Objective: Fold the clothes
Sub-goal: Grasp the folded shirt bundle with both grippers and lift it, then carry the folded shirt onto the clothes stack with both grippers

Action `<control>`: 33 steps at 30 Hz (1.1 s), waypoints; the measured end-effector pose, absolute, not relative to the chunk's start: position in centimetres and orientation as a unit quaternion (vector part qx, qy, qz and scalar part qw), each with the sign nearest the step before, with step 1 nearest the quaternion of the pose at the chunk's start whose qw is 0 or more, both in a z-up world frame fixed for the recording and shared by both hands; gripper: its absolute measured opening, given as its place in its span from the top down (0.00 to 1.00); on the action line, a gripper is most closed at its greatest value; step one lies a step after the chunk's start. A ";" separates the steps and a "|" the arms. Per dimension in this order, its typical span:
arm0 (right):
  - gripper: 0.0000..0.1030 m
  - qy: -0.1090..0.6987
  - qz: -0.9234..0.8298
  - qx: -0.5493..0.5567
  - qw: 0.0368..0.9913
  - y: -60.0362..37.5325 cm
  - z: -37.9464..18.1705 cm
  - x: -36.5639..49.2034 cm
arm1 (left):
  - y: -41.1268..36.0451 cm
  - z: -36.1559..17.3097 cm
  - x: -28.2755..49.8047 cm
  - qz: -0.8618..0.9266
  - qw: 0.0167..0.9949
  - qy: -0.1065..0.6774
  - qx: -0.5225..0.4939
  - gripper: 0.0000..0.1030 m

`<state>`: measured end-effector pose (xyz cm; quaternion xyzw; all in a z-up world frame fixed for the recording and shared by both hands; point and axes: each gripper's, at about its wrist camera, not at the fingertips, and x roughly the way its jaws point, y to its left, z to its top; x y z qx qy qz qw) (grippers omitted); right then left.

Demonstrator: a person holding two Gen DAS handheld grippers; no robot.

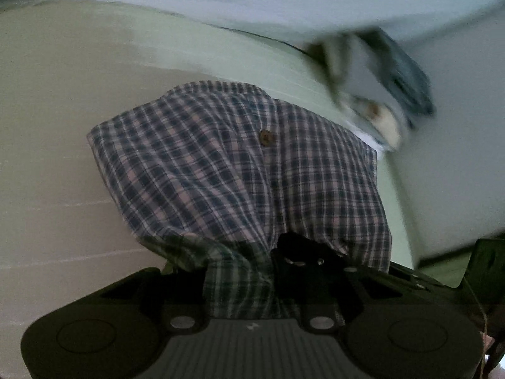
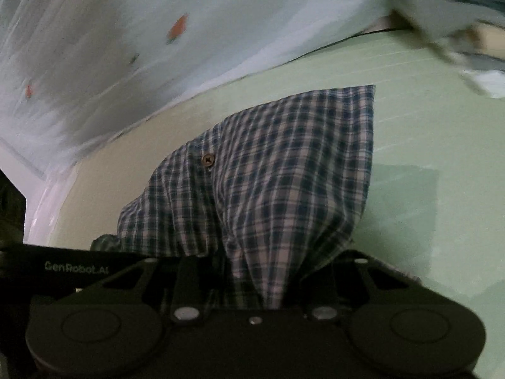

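Note:
A blue, white and pink plaid garment (image 1: 240, 164) with a brown button (image 1: 266, 138) hangs up off a pale green surface (image 1: 63, 126). My left gripper (image 1: 249, 262) is shut on a bunched edge of it, the cloth pinched between its black fingers. In the right wrist view the same plaid garment (image 2: 284, 164) and its button (image 2: 207, 159) drape down from my right gripper (image 2: 255, 268), which is shut on another gathered part of the edge. The two grippers hold the garment close beside each other. The far corner of the cloth still rests on the green surface (image 2: 426, 126).
A blurred heap of grey-green and white clothes (image 1: 378, 72) lies at the surface's far edge, also visible as clothes (image 2: 457, 15) at upper right. A pale sheet with red spots (image 2: 126, 47) runs behind the surface. A black bar marked GenRobot.AI (image 2: 75, 267) sits at left.

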<state>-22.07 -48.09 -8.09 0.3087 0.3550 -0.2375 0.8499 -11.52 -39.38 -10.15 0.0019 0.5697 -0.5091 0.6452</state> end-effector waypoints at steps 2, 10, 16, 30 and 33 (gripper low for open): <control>0.68 0.339 -0.269 0.318 0.844 -49.9 -7.6 -24.5 | -41.9 -9.3 -13.5 -0.535 0.632 0.560 0.017 0.74; 0.68 0.277 -0.355 0.309 0.838 -58.7 -3.6 -33.6 | -53.6 -4.5 -19.9 -0.612 0.608 0.505 0.035 0.74; 0.68 0.240 -0.393 0.223 0.859 -68.4 2.9 -37.3 | -64.8 1.1 -21.9 -0.656 0.610 0.443 0.008 0.73; 0.19 0.147 -0.435 0.120 0.880 -95.4 11.5 -31.4 | -86.5 9.1 -12.8 -0.602 0.728 0.325 -0.041 0.24; 0.17 0.185 -0.509 0.118 0.832 -99.7 8.2 -29.5 | -88.5 6.5 -10.6 -0.539 0.772 0.337 -0.011 0.17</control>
